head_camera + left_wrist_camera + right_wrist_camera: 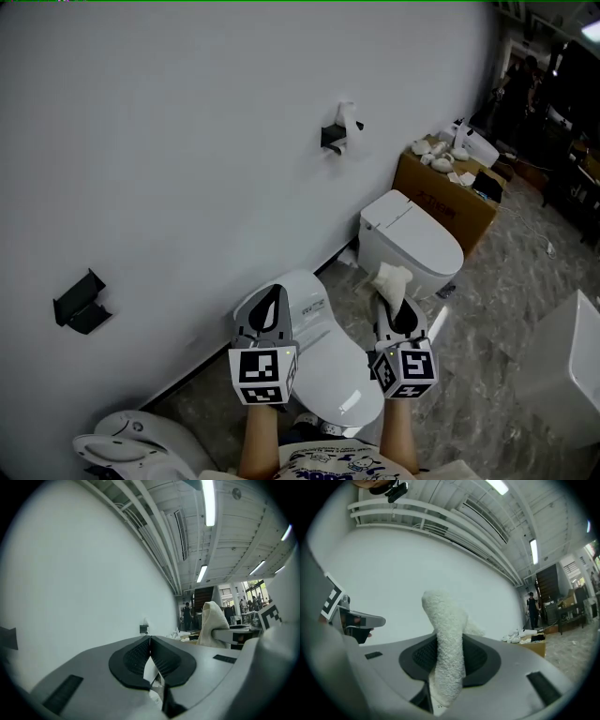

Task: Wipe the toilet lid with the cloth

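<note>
At lower centre, right gripper (pixel 397 314) clamps the cloth (pixel 391 279) above the toilet lid (pixel 333 370); left gripper (pixel 270 314) closed, empty. Approach step: next, lower cloth onto lid

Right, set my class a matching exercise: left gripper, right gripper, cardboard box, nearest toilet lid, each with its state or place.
1 left gripper
2 right gripper
3 cardboard box
4 nearest toilet lid

A closed, white
B fingers shut, nothing between
C by the wall, far right
D fingers clamping the cloth

Pairs: 1-B, 2-D, 3-C, 4-A
</note>
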Action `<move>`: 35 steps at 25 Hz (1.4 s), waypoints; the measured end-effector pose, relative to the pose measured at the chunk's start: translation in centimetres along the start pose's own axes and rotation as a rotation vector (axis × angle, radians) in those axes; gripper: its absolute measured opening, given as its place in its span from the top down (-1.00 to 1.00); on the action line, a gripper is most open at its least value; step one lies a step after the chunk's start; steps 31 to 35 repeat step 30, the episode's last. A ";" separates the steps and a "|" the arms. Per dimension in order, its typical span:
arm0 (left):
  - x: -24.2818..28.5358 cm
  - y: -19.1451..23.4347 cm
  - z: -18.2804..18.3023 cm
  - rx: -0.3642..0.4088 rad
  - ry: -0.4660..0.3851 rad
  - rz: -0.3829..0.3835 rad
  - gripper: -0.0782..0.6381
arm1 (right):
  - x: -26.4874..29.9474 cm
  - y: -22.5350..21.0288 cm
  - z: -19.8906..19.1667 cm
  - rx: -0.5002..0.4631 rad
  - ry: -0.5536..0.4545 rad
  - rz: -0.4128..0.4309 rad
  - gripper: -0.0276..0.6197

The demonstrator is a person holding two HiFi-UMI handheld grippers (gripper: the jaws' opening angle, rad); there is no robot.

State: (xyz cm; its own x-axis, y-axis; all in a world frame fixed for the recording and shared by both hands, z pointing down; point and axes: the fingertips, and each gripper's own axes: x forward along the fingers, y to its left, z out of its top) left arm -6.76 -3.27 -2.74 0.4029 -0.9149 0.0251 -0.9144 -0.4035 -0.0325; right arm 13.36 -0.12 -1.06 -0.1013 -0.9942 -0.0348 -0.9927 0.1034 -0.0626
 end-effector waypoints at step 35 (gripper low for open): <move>1.7 -1.0 1.0 -0.003 -0.023 -0.043 0.77 | 1.0 -0.4 0.5 -0.009 -0.002 -0.007 0.55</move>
